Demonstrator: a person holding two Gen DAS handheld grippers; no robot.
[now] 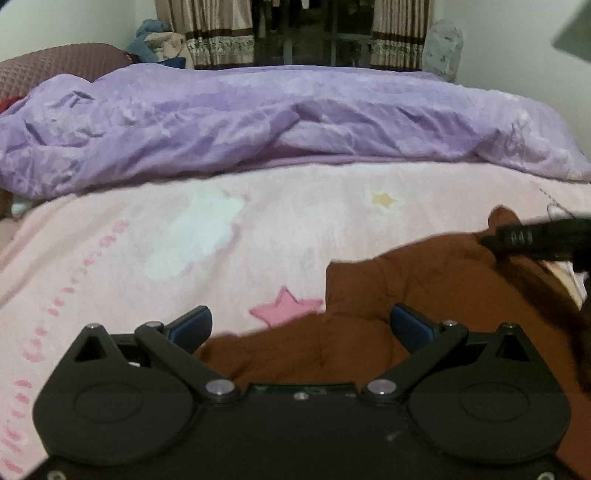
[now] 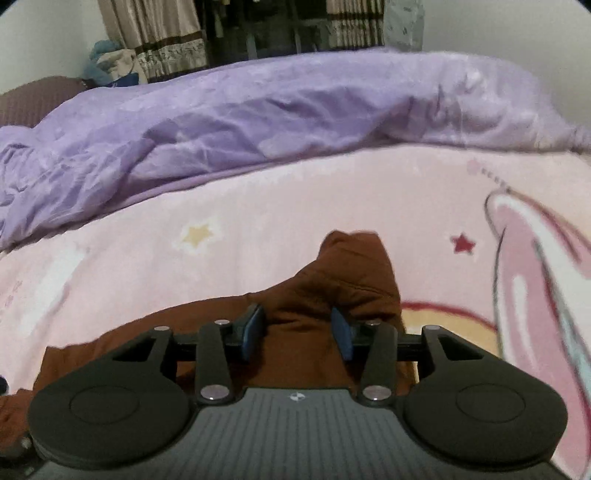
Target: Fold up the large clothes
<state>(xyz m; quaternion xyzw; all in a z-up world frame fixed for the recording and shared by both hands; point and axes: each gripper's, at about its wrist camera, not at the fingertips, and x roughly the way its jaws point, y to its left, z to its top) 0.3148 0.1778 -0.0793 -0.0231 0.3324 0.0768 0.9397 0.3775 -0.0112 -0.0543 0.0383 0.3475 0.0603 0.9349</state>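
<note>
A brown garment (image 1: 388,295) lies on a pink patterned bedsheet (image 1: 184,229). My left gripper (image 1: 301,326) is open wide just above the garment's left part, its blue pads on either side of the cloth, holding nothing. The right gripper shows in the left wrist view (image 1: 524,240) as a dark shape at a raised brown corner. In the right wrist view my right gripper (image 2: 297,332) has its blue pads partly closed around a bunched, lifted fold of the brown garment (image 2: 343,273). The cloth fills the gap between the pads.
A rumpled purple quilt (image 1: 258,118) lies across the far half of the bed. Beyond it are curtains (image 1: 221,33), a dark window and a maroon cushion (image 1: 55,66) at the far left. The pink sheet (image 2: 258,206) has star and cartoon prints.
</note>
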